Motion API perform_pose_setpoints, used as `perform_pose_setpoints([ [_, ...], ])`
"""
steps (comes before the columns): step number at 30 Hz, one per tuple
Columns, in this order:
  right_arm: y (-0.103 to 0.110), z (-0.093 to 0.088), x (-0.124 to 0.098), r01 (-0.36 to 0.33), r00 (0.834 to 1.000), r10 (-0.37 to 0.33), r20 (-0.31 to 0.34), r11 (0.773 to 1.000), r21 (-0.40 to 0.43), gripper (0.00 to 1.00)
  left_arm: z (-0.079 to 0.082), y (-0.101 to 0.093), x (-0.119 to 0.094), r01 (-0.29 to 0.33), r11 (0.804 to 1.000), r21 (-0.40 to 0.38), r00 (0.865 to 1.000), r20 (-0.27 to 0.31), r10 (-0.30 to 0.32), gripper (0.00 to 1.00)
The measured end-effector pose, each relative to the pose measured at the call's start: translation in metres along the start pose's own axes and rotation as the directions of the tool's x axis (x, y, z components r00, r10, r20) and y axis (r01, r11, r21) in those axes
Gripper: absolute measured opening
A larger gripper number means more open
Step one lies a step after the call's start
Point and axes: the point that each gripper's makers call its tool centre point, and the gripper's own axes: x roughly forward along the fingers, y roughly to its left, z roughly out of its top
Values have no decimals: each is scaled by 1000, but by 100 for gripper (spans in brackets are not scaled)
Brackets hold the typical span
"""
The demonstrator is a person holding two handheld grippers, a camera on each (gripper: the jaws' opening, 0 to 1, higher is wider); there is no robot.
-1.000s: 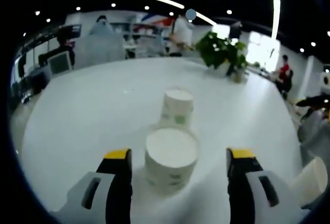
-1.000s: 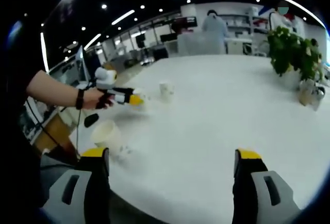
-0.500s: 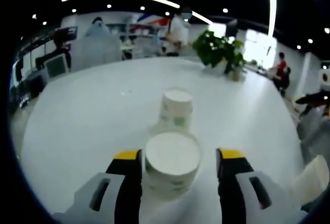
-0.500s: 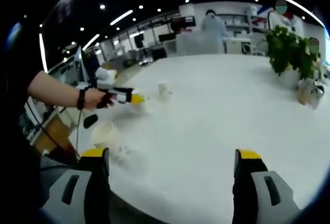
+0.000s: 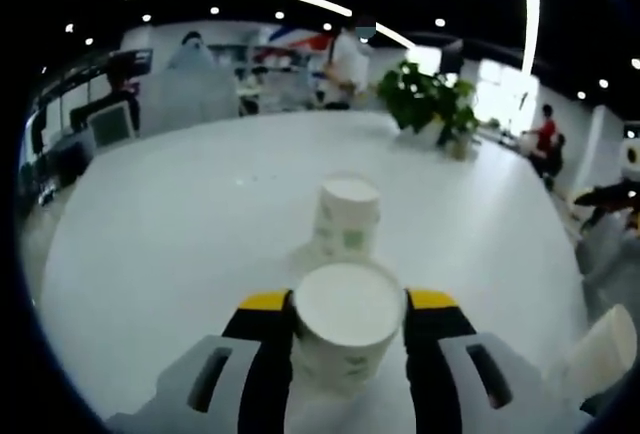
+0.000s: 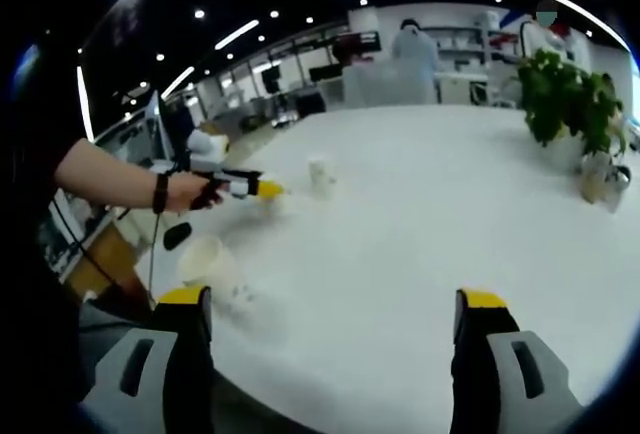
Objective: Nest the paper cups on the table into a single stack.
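Fingers of the left gripper [image 5: 347,306] were clenched on a paper cup [image 5: 347,329] on the white desk [image 5: 180,214], one yellow-tipped finger against each side. At 12 o'clock just beyond it stood a second cup [image 5: 346,217]. Right gripper [image 6: 335,306] fingers stood released, wide apart over bare desk, with a third cup [image 6: 206,264] at 10 o'clock from them.
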Motion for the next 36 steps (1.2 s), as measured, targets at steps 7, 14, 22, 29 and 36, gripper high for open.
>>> perform_pose_setpoints([
  [7,2,0,2,-3,1000,3,0,1000,2,99,1,-3,-5,13,1000,-12,1000,3,-13,41],
  [14,6,5,2,-13,1000,13,10,1000,-11,99,6,-3,-14,14,1000,-26,1000,14,-13,40],
  [22,8,7,-1,-27,999,28,22,999,-21,99,18,-9,-28,8,999,-35,999,46,-6,39],
  [29,11,7,-8,-35,999,36,37,999,-29,99,24,-19,-39,5,1000,-14,999,51,-4,39],
  [36,11,8,-15,-48,997,50,60,998,-27,99,30,-32,-51,-3,1000,-26,999,54,5,39],
])
